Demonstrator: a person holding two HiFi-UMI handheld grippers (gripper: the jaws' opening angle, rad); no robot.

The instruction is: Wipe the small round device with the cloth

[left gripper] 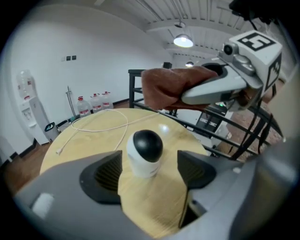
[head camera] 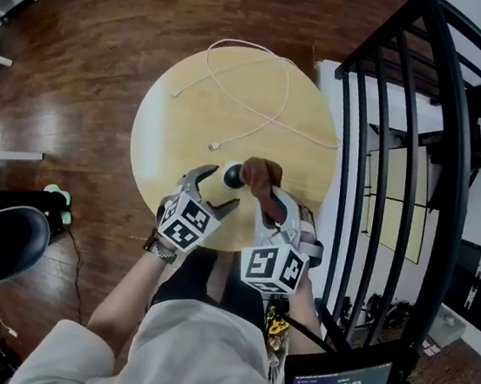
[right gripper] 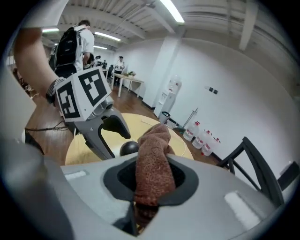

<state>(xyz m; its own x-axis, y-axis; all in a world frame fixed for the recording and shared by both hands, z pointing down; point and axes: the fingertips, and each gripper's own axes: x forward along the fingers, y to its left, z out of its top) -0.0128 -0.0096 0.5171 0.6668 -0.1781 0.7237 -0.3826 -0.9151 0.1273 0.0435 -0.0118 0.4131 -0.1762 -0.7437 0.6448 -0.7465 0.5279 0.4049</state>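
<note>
The small round device (head camera: 232, 175), white with a black face, stands on the round wooden table (head camera: 189, 118) near its front edge. My left gripper (head camera: 219, 188) is open around it. In the left gripper view the device (left gripper: 146, 152) stands between the two pads (left gripper: 105, 176) with a gap at its right side. My right gripper (head camera: 271, 201) is shut on a brown cloth (head camera: 260, 176), held just right of the device. In the right gripper view the cloth (right gripper: 152, 168) sticks up from between the jaws and the device (right gripper: 129, 148) shows behind it.
A white cable (head camera: 255, 83) loops across the far half of the table. A black metal railing (head camera: 420, 166) runs close along the right. A black chair (head camera: 5, 244) stands at the lower left. Wooden floor surrounds the table.
</note>
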